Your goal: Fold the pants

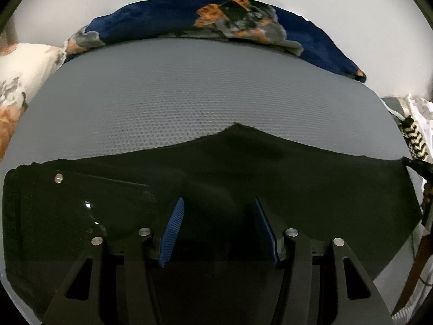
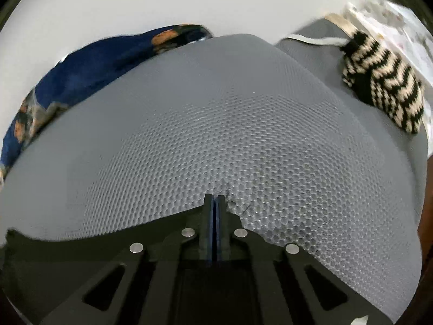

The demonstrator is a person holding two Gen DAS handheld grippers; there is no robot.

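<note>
Black pants (image 1: pixel 243 168) lie spread across the near part of a grey textured mat (image 1: pixel 189 86), with a metal rivet (image 1: pixel 58 178) at the left. My left gripper (image 1: pixel 219 205) is open, its blue pads (image 1: pixel 173 230) just above the black cloth. In the right wrist view my right gripper (image 2: pixel 215 199) has its pads pressed together at the far edge of the pants (image 2: pixel 67 249); whether cloth is pinched between them is hidden. The mat (image 2: pixel 216 122) stretches beyond it.
A dark blue flowered cushion (image 1: pixel 203 19) lies along the mat's far edge. A white flowered pillow (image 1: pixel 19 81) is at the left. A black-and-cream knitted piece (image 2: pixel 384 89) lies at the right on grey bedding. A white wall stands behind.
</note>
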